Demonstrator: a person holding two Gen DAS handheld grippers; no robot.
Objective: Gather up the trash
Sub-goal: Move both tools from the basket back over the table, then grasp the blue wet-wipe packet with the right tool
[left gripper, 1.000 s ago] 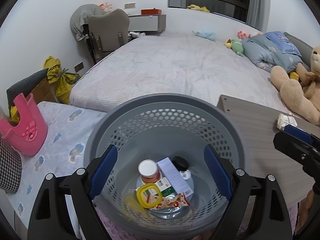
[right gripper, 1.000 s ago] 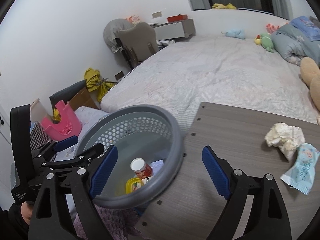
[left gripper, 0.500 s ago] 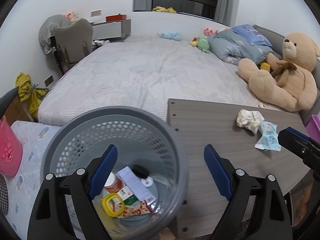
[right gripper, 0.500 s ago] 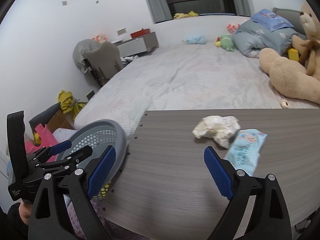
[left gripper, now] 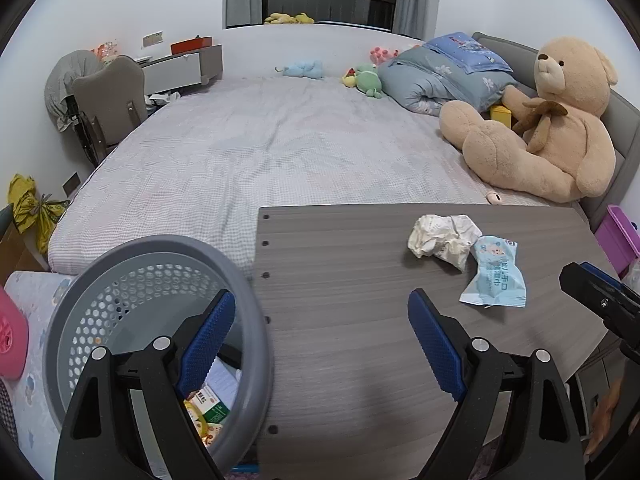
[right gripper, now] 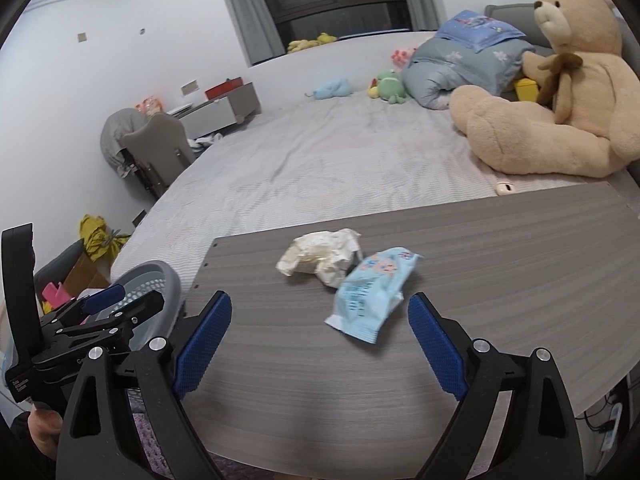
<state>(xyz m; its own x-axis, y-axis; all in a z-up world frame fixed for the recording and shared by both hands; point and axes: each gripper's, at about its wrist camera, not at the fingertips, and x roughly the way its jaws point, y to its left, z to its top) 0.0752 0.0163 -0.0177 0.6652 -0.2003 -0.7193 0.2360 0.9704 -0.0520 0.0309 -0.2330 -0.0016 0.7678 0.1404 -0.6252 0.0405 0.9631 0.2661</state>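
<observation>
A crumpled white paper wad (left gripper: 442,239) (right gripper: 320,254) and a light blue wet-wipe packet (left gripper: 496,274) (right gripper: 370,294) lie side by side on the grey wood-grain table (left gripper: 352,344) (right gripper: 500,264). My left gripper (left gripper: 318,340) is open over the table's left edge, its left finger above the grey perforated bin (left gripper: 132,264), which holds several pieces of trash. My right gripper (right gripper: 320,340) is open just short of the blue packet, nothing between its fingers. The left gripper (right gripper: 112,300) also shows at the left of the right wrist view, beside the bin (right gripper: 156,276).
A bed (left gripper: 280,148) runs behind the table with a large teddy bear (left gripper: 552,120), a folded quilt (left gripper: 440,72) and small plush toys. A chair (left gripper: 108,96) stands by the left wall. A pink stool (left gripper: 10,340) sits left of the bin.
Both grippers have swung right, from over the bin to over the table. The paper wad and blue packet now sit nearer the centre of both views. Both stayed open.
</observation>
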